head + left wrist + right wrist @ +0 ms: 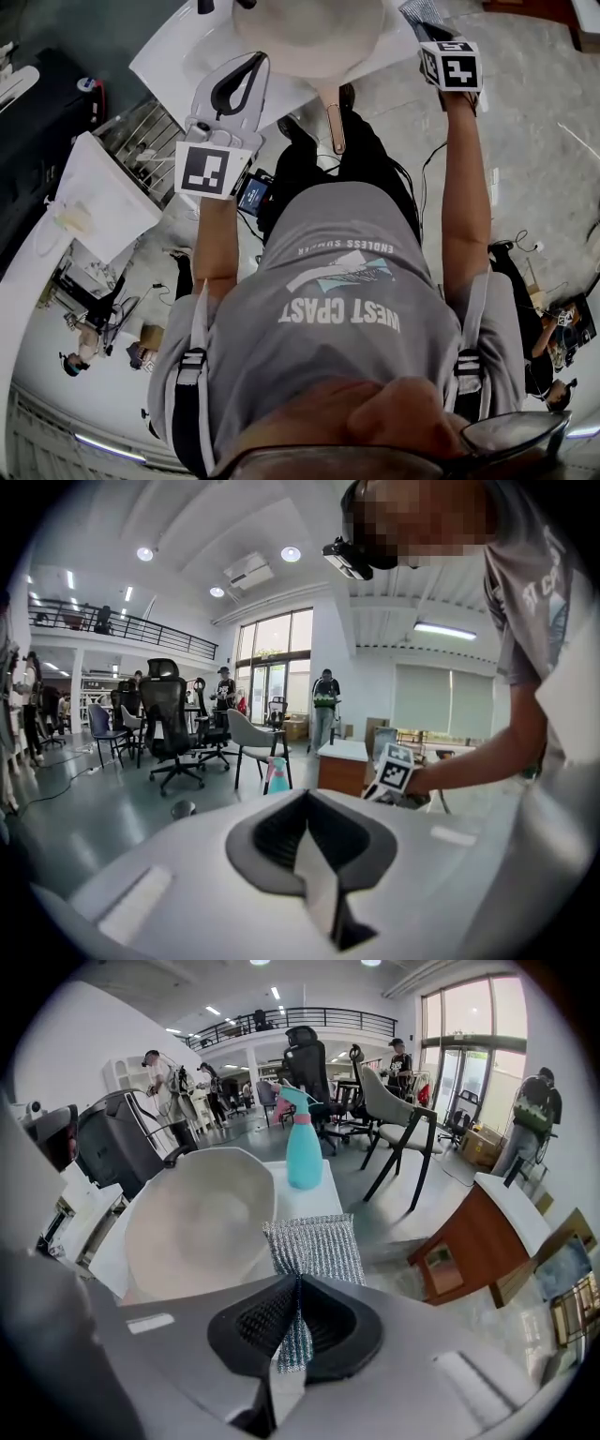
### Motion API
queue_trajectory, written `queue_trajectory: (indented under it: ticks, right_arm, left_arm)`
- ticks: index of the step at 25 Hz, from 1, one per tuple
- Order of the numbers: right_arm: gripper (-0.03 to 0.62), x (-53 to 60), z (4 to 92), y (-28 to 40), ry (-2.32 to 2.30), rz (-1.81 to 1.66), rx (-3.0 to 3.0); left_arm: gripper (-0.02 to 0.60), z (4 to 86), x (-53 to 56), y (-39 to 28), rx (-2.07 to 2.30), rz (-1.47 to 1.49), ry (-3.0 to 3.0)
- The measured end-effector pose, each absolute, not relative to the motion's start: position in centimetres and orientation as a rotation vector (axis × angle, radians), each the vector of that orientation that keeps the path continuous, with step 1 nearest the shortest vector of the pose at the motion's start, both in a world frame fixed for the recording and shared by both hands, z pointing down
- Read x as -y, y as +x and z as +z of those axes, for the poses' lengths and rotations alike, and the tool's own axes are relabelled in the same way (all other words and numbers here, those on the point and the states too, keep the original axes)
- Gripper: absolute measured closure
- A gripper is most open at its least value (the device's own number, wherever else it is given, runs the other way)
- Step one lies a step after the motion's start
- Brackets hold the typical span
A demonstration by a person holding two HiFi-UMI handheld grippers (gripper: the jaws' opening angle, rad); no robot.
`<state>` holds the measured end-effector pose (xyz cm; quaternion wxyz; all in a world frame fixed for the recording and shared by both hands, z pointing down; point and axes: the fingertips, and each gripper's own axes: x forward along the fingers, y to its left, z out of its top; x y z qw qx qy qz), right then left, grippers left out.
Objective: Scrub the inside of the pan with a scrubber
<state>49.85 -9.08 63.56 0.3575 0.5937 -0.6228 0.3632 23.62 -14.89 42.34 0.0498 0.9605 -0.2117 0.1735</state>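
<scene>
Where the cream round pan (309, 33) sits: on the white tabletop (314, 1194), long handle (335, 122) sticking over the near edge twd the person.
Pan inside: smooth, pale, matte.
Silver mesh rectangular scrubber (314, 1246): outside the pan, just beside its R rim, abt over the tabletop's R edge.
R gripper (297, 1283): jaws clamped on the scrubber's near end.
L gripper (305, 803): jaws together, nothing btw them; by the near edge, L of the handle.
Around: teal spray bottle (303, 1147) upright at the far edge, past the pan; brown wooden cabinet (469, 1251) on the floor off the R edge; black office chair (309, 1063) further back.
Room: bare tabletop strip btw pan rim & R edge, up to the bottle.
</scene>
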Motion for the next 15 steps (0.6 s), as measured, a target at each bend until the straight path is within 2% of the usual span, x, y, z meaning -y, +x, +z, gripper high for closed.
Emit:
queue_trajectory:
  ticks: [9,15]
  right_arm:
    - [0.552,8.2,68.4,49.4,1.385,0.962,1.571]
    - [0.477,7.4,67.9,49.7,1.386,0.946,1.565]
  left_arm:
    - [0.581,43.4,14.3,25.5,0.581,0.572,2.932]
    - [0.581,42.3,13.9,25.0,0.587,0.578,2.943]
